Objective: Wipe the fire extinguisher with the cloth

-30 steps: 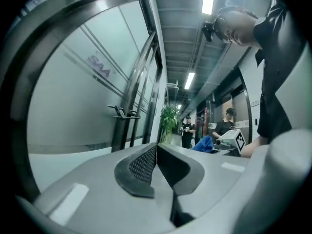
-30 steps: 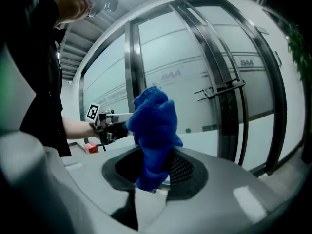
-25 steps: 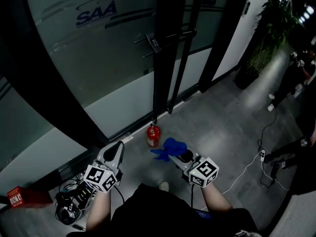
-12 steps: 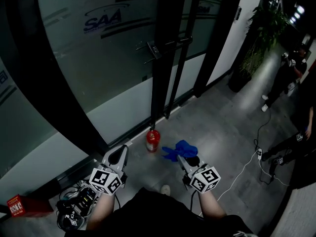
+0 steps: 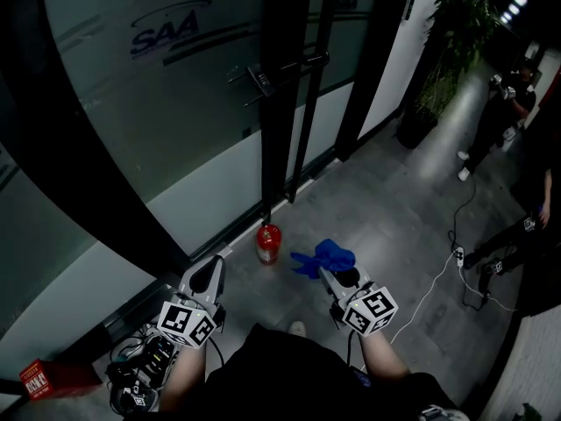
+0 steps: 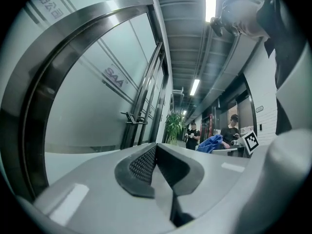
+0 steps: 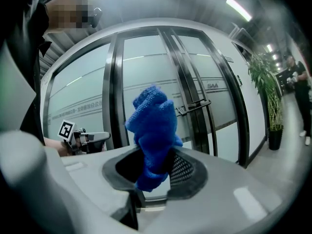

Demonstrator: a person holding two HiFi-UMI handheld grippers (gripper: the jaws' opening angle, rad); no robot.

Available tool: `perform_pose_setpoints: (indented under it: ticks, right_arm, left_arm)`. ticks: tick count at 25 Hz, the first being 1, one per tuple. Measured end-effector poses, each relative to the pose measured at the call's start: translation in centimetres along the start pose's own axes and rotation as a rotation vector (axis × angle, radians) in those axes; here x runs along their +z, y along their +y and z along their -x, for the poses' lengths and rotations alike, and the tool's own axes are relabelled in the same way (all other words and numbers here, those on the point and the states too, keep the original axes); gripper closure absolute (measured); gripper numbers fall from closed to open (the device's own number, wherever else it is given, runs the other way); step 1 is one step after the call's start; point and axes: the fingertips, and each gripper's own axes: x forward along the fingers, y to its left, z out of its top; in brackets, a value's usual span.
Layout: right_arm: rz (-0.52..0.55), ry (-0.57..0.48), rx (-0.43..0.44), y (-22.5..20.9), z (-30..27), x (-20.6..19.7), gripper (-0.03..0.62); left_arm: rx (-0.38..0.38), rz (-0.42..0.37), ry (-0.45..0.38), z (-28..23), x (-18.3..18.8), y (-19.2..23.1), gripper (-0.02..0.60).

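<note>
A small red fire extinguisher (image 5: pixel 268 243) stands upright on the grey floor at the foot of a dark door frame. My right gripper (image 5: pixel 326 274) is held to its right, apart from it, shut on a bunched blue cloth (image 5: pixel 321 258) that sticks up from between the jaws (image 7: pixel 152 130). My left gripper (image 5: pixel 215 268) hangs to the left of the extinguisher, jaws pressed together with nothing in them (image 6: pixel 155 165). Neither gripper view shows the extinguisher.
Frosted glass doors (image 5: pixel 158 121) with dark frames and a handle (image 5: pixel 259 78) rise behind the extinguisher. A red box (image 5: pixel 40 380) and tangled gear (image 5: pixel 140 371) lie at bottom left. A white cable (image 5: pixel 429 295) crosses the floor at right. A plant (image 5: pixel 443 33) and people (image 5: pixel 500 117) stand far right.
The view has swung a little; both grippers keep their hold and spacing, the right one with the cloth sitting slightly farther right of the extinguisher.
</note>
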Motion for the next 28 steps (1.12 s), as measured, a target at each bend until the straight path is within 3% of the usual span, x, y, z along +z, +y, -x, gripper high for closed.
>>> perform_pose_setpoints:
  ticks: [28]
  right_arm:
    - [-0.033, -0.006, -0.028, -1.6, -1.1, -0.1, 0.474]
  left_arm:
    - [0.009, 0.027, 0.049, -0.3, -2.2, 1.3, 0.575]
